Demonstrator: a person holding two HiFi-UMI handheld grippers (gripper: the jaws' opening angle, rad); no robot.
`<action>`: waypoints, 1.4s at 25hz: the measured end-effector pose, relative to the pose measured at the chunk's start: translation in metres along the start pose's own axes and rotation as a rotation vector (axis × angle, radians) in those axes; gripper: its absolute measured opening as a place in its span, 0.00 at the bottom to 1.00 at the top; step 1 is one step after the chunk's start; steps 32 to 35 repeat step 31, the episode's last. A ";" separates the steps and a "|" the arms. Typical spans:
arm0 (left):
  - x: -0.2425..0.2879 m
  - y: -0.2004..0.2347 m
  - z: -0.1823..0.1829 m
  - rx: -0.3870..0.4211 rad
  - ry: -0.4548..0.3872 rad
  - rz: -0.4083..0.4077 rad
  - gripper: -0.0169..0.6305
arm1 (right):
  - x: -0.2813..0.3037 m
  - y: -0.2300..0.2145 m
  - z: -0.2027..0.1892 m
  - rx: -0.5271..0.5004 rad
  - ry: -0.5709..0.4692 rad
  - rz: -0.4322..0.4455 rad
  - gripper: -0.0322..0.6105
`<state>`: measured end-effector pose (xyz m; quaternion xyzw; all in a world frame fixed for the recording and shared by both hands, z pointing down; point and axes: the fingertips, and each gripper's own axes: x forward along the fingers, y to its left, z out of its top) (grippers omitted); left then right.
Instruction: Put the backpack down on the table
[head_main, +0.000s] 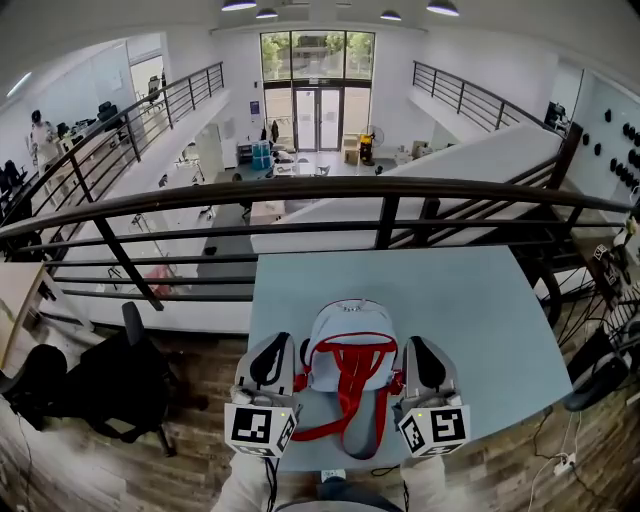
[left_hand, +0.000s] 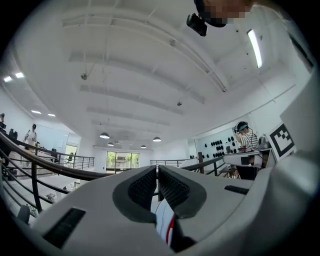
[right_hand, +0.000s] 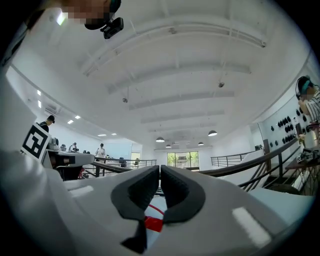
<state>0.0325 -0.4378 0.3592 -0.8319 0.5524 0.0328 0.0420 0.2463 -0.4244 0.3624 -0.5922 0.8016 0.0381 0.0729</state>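
Note:
A pale blue backpack with red straps lies flat on the light blue table, close to its near edge. My left gripper is at the pack's left side and my right gripper at its right side, both pointing away from me. In the left gripper view the left gripper has its ribbed pads together with nothing between them, and a strip of the backpack shows below. The right gripper is likewise shut and empty, with the backpack under it.
A dark metal railing runs along the table's far edge, with a drop to a lower floor beyond it. A black office chair stands left of the table. Cables lie on the wooden floor at the right.

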 end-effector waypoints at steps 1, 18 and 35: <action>-0.001 0.001 -0.002 -0.013 0.001 0.008 0.05 | -0.001 0.000 0.000 0.008 -0.003 -0.004 0.08; -0.001 0.002 -0.012 -0.056 0.035 0.041 0.05 | 0.002 0.001 -0.016 0.022 0.033 -0.011 0.08; 0.010 0.003 -0.016 -0.047 0.043 0.038 0.05 | 0.013 -0.002 -0.020 -0.002 0.048 -0.015 0.08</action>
